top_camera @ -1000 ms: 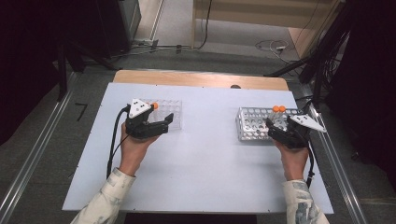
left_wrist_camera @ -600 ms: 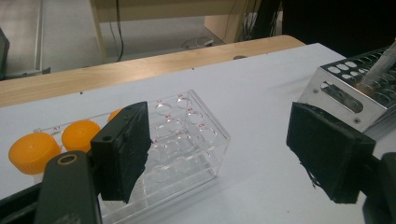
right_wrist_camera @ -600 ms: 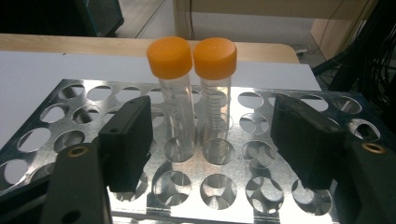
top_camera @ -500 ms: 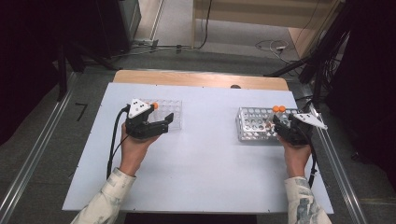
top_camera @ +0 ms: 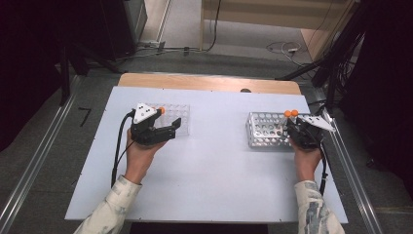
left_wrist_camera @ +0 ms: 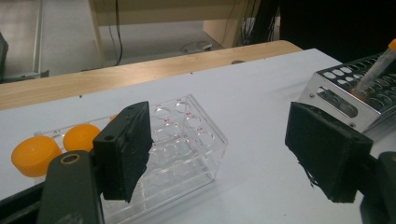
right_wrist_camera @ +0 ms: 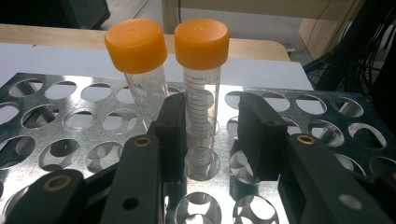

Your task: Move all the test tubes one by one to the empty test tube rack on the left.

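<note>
Orange-capped clear plastic tube stands between my right hand-held gripper jaws, which have just been closing, still apart; next I clamp and lift it from the perforated metal rack.

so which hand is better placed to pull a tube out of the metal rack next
Right. The right gripper has just been closing around an orange-capped tube in the metal rack; the left gripper sits by the clear rack.

Place: a lab set up for recording.
Worktop: a plain white board on a wooden top, under both tongs.
Labware: a metal tube rack at the right tongs, with orange-capped tubes; a clear plastic rack by the left tongs.
Surroundings: cables on the floor beyond the tongs, metal rails to the sides.
</note>
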Tool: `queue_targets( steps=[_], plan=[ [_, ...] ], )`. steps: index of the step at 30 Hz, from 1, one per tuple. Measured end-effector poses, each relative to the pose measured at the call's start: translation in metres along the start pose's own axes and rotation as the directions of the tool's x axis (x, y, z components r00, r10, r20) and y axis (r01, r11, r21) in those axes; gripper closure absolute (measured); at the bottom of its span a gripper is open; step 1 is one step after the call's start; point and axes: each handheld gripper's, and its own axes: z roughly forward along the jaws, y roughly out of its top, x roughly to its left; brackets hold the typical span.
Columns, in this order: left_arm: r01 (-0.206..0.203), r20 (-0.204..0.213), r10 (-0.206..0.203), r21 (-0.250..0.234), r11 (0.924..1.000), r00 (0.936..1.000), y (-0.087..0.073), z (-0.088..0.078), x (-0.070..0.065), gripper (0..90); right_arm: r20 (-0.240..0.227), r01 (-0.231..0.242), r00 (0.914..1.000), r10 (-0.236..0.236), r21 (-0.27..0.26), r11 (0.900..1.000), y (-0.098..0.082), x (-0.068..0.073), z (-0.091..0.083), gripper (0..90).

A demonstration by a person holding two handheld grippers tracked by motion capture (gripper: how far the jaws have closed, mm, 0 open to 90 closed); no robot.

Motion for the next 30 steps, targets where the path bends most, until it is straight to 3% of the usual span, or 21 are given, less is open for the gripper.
queue_targets(
  steps=[13, 30],
  plan=[
    [-0.001, 0.004, 0.001, 0.003, 1.0000, 1.0000, 0.000, 0.001, -0.001, 23.5, -0.024, 0.014, 0.9996, -0.014, -0.014, 1.000, 0.000, 0.001, 0.003, 71.7],
    [-0.002, 0.006, 0.002, 0.006, 1.0000, 1.0000, -0.001, 0.001, -0.002, 24.0, -0.040, -0.058, 0.9977, 0.054, -0.114, 0.992, 0.012, -0.005, -0.020, 71.8]
  ],
)
